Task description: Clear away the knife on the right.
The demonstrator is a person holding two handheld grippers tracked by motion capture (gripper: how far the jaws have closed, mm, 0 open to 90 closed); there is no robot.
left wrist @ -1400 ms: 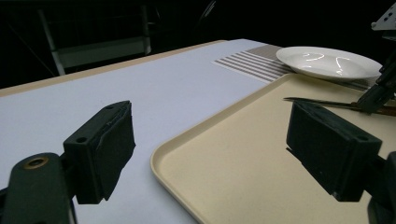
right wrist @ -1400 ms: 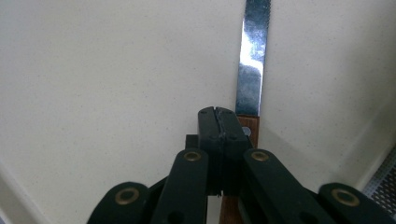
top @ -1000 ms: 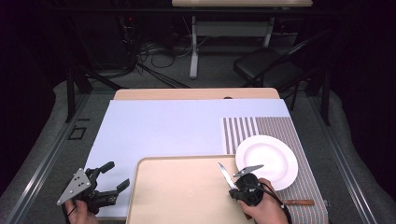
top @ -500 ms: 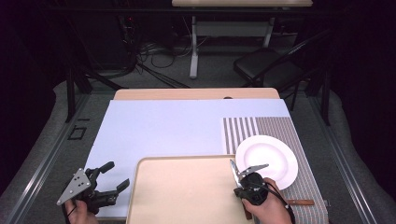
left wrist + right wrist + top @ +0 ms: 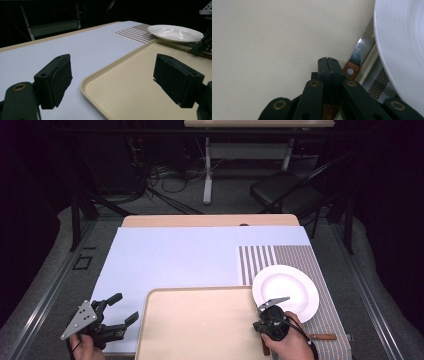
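Gripping the knife by its wooden handle, the right gripper has its jaws clamped tight beside the plate. Lifting it comes next, I reckon. Left gripper gapes empty over the tray.

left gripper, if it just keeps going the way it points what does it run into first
Probably the beige tray: the open left gripper points low across its near corner. Beyond that lies the white plate, though the jaws' height above the tray is unclear.
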